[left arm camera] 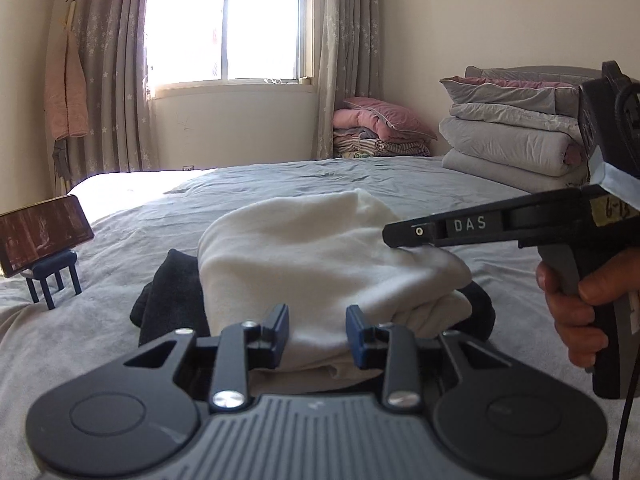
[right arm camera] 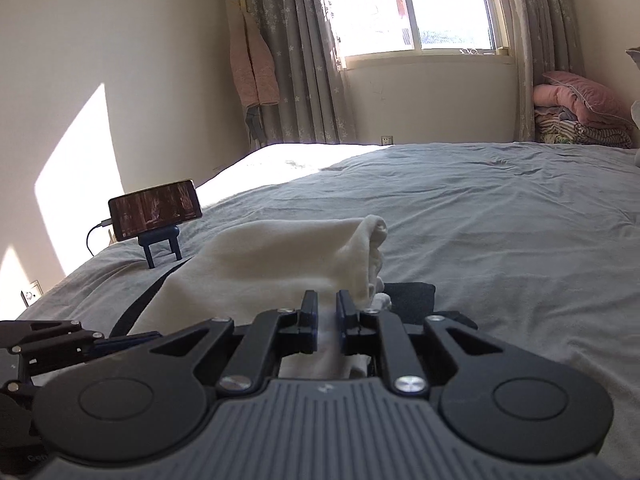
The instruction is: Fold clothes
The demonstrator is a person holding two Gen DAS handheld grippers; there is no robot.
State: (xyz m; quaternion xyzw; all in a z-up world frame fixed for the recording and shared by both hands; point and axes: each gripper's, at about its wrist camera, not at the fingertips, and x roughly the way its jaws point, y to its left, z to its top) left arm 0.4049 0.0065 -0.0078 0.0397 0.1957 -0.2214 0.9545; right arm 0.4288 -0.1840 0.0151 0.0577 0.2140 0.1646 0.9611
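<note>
A wide bed covered by a wrinkled grey sheet (left arm camera: pixel 360 184) fills the middle of both views, and at its left edge a dark smartphone (right arm camera: pixel 155 209) lies sideways on a small blue chair-shaped stand (right arm camera: pixel 163 249). Behind it, a bright sliding window (left arm camera: pixel 224 20) sits between grey star-patterned curtains (left arm camera: pixel 112 60), with a pink quilted garment (right arm camera: pixel 256 72) hanging at their left. A stack of folded grey quilts (left arm camera: pixel 508 128) occupies the right of the left wrist view, and a pink pillow on striped folded blankets (left arm camera: pixel 380 128) sits in the far corner.

We find the folded garment (left arm camera: pixel 312 248) straight ahead of the left tongs (left arm camera: pixel 317 334), lying on another garment (left arm camera: pixel 172 300) on the bed (left arm camera: pixel 400 184). The right tongs (right arm camera: pixel 327 314) grip its edge. Left of both — a phone (right arm camera: pixel 154 209) on its stand (right arm camera: pixel 162 246); far right, stacked quilts (left arm camera: pixel 508 132).
</note>
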